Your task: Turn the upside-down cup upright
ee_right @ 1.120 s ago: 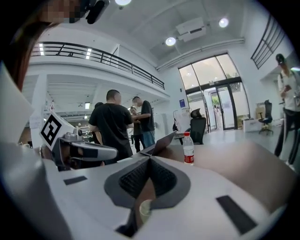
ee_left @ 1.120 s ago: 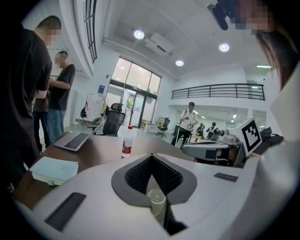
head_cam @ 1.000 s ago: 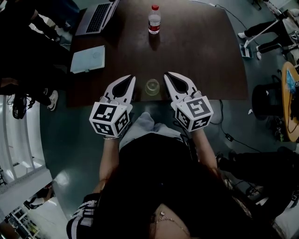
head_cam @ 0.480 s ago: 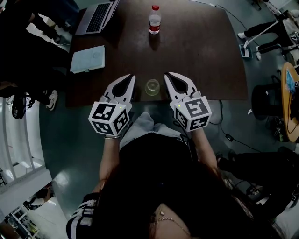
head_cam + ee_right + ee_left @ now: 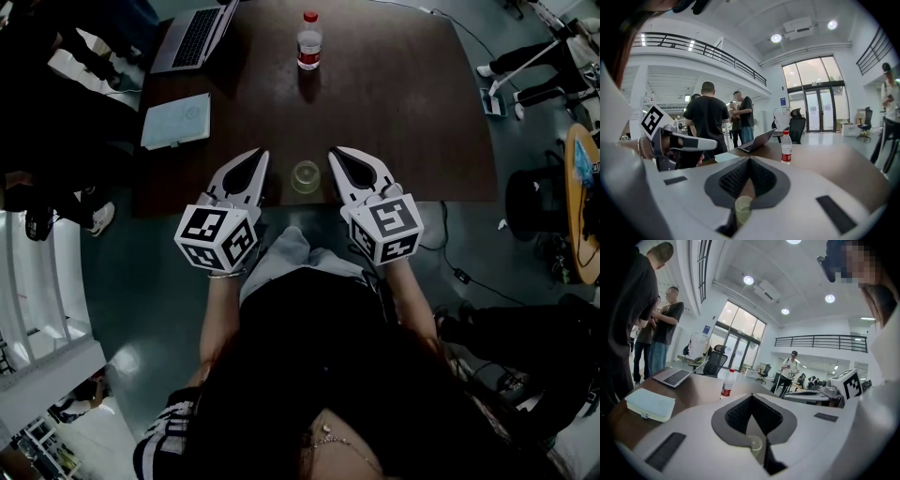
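A small clear greenish cup (image 5: 305,175) stands on the dark brown table (image 5: 403,103), close to its near edge; whether it is upright I cannot tell. My left gripper (image 5: 260,153) is just left of the cup and my right gripper (image 5: 335,150) just right of it, both apart from it. Each has its jaws shut with nothing between the pads. In the left gripper view the left gripper (image 5: 751,397) points across the table. From the right gripper (image 5: 750,159), the cup (image 5: 743,208) shows low in the slit behind the closed tips.
A water bottle (image 5: 309,39) with a red cap stands at the far side of the table. A laptop (image 5: 197,36) and a pale notebook (image 5: 176,118) lie at the far left. People (image 5: 708,124) stand beside the table's left side. Cables and a chair (image 5: 539,202) are on the floor at right.
The left gripper has rolled very slightly; the cup and the right gripper are where they were.
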`<act>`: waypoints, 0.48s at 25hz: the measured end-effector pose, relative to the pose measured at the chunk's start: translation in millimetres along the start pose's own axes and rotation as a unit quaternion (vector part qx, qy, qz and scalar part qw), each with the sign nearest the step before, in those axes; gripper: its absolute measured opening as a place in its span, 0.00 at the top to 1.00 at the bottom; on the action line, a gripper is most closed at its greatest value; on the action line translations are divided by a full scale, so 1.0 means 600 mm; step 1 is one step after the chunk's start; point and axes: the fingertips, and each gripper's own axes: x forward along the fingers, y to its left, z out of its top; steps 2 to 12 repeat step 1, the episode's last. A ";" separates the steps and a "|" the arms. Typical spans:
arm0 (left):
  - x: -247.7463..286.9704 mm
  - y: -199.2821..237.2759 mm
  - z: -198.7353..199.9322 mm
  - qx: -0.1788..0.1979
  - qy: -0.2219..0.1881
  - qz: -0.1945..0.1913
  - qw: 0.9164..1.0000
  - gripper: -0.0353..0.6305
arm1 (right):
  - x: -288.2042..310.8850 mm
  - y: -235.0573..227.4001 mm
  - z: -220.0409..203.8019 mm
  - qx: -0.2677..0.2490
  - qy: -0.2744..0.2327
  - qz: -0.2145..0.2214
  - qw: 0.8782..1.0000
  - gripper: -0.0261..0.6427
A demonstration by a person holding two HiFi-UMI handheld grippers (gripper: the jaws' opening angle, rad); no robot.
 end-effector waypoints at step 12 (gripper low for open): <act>0.000 -0.001 0.000 0.001 -0.001 0.000 1.000 0.94 | -0.001 0.000 -0.001 0.000 0.000 0.000 1.000 0.94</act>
